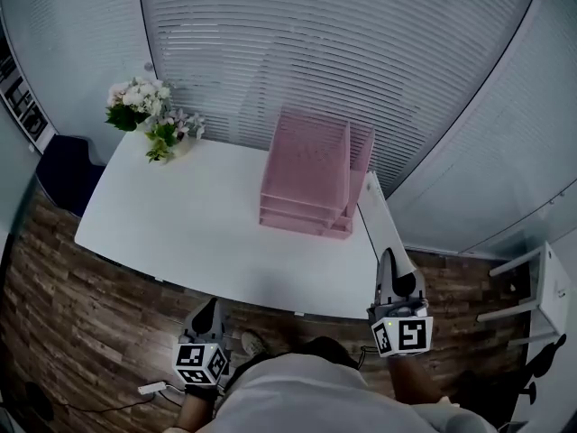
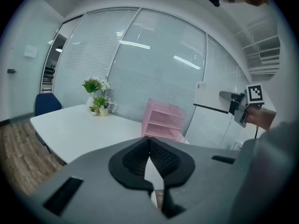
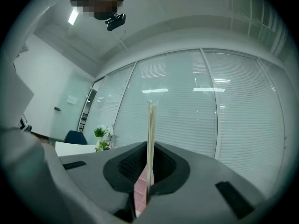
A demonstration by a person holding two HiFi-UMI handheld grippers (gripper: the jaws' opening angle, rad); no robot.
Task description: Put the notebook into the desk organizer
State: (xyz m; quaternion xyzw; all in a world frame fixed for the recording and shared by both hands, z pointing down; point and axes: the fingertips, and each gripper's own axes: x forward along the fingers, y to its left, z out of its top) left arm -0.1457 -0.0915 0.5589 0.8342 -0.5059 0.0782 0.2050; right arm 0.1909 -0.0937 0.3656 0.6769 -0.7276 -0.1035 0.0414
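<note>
Right gripper (image 3: 148, 168): jaws clamped tight on the thin white notebook (image 3: 151, 134), which stands edge-on and upright between the pads.
Notebook position: in the air off the right edge of the white rectangular table (image 1: 180, 228), just beside the pink mesh desk organizer (image 1: 311, 179). From the head view it is hard to say whether it brushes the table's edge.
Left gripper (image 2: 150, 146): jaws together with nothing between them, held low off the table's near edge, over the dark wood-plank floor (image 1: 81, 323).
Organizer: sits at the table's far right corner, its tiers open toward the person.
Far left corner: a bunch of white and pink flowers (image 1: 149, 115) in a small pot.
Beyond the left edge: a dark blue chair (image 1: 63, 174).
Backdrop: white slatted blinds (image 1: 361, 52) run along the glass wall.
</note>
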